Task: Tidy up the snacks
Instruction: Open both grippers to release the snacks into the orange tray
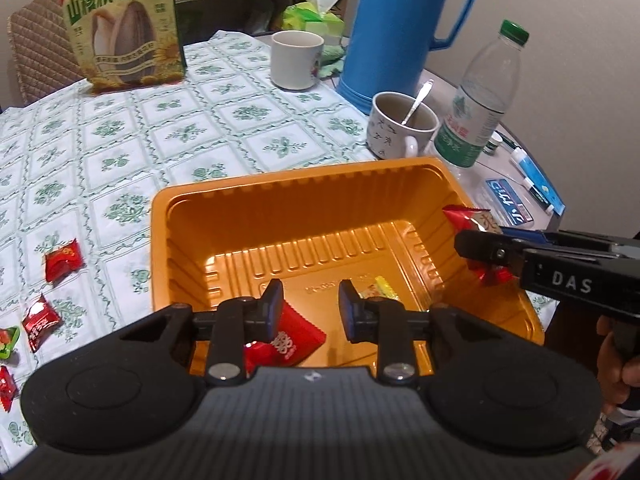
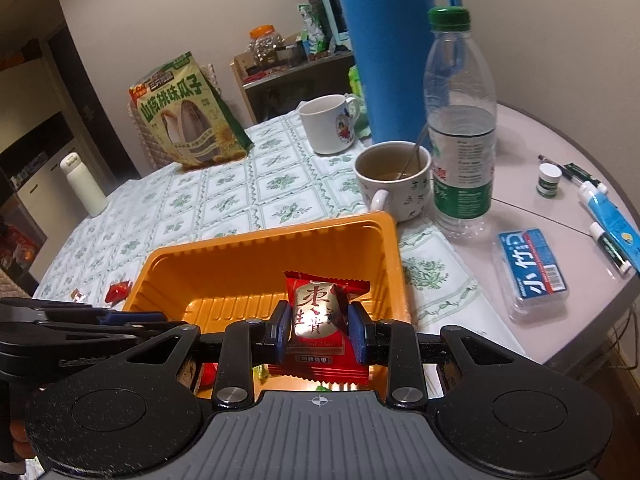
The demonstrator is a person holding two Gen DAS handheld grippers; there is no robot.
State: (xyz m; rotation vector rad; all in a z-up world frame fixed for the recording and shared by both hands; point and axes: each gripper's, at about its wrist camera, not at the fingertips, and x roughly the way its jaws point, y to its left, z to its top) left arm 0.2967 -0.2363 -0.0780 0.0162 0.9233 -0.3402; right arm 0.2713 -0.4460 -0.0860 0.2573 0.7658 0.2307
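Snack packet (image 2: 320, 320) pinched in right claw (image 2: 318, 330) over orange tray (image 2: 224, 264); left claw (image 1: 308, 308) parted, empty.

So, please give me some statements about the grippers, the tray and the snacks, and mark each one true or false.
1. The right gripper holds a red date packet above the orange tray. True.
2. The left gripper is clamped on a snack. False: its jaws stand apart with nothing between them; a red packet lies in the tray beneath.
3. Every red snack is already in the tray. False: red candies lie on the tablecloth.
4. A spoon stands in the mug next to the water bottle. True.
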